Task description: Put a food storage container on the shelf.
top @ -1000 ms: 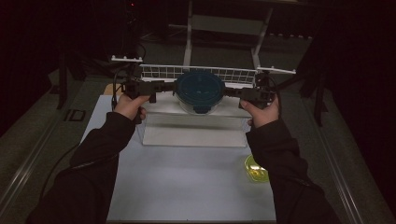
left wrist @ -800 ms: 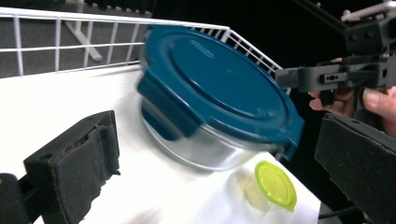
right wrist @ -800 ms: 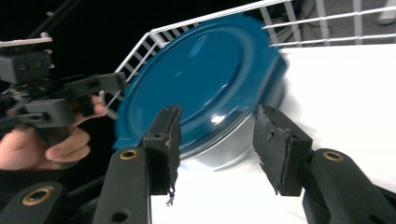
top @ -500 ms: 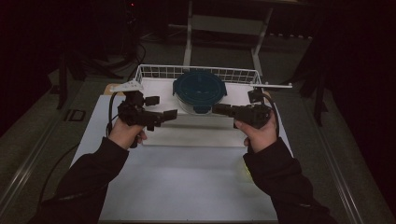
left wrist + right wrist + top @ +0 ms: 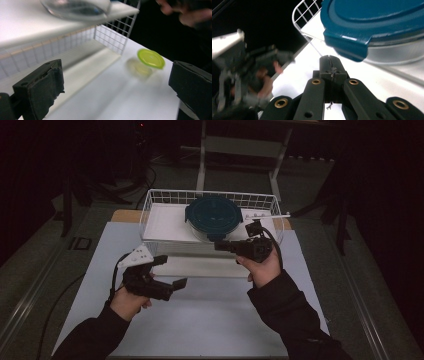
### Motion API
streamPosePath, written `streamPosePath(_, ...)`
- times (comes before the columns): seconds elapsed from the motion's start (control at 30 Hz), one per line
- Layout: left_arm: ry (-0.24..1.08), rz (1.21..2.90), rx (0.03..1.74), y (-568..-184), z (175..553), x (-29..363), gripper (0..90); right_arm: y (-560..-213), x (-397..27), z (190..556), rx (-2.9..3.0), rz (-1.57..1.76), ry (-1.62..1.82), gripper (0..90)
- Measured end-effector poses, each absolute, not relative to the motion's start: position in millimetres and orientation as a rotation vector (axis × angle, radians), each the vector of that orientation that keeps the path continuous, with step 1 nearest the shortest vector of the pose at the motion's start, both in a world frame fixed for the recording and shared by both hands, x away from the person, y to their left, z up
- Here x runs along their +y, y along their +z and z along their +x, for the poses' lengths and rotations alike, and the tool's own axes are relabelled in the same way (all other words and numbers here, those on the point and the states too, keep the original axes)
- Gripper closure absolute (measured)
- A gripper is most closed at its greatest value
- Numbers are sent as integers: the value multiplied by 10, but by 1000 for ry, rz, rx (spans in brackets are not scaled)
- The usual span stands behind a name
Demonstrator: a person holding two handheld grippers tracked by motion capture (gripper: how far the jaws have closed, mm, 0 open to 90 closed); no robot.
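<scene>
Both grippers have drawn back from the lidded container (image 5: pixel 214 216), which sits in the wire basket (image 5: pixel 150 205) on the table. Left gripper (image 5: pixel 170 270) has its jaws spread wide on nothing; right gripper (image 5: pixel 220 246) has just closed its jaws together, empty. Container placed, I judge; the yellow lid (image 5: pixel 150 58) on the table looks next.

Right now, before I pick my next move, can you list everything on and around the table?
Wire basket: one, white, far middle of the table.
Container: one, clear with a dark teal lid, inside the basket on a white board.
Small lid: one, yellow-green, on the white table top near the basket's corner.
Table: one, white top.
Metal stand: one, pale, behind the table.
Left gripper: black, jaws open, empty, near side left.
Right gripper: black, jaws shut, empty, by the basket's front.
</scene>
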State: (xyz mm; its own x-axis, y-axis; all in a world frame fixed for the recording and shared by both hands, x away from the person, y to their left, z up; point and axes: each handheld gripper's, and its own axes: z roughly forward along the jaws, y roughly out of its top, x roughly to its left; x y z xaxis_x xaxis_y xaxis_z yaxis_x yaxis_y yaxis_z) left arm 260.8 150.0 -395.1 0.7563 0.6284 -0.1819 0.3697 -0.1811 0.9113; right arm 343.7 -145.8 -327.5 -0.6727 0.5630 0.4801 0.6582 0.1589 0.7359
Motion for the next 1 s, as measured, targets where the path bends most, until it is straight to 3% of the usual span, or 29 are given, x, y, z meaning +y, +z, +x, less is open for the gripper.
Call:
streamPosePath(0.5, 281, 1794, 843, -4805, 2200, 1559, 0, -3287, -1390, 3690, -2296, -1331, -1562, 900)
streamPosePath(0.93, 330, 1754, 835, -4893, 2179, 1577, 0, -3261, -1339, 3745, -2301, -1322, -1570, 896)
streamPosePath(1.0, 323, 1748, 827, -4907, 2180, 1590, 0, -3274, -1326, 3695, -2327, -1294, -1568, 863)
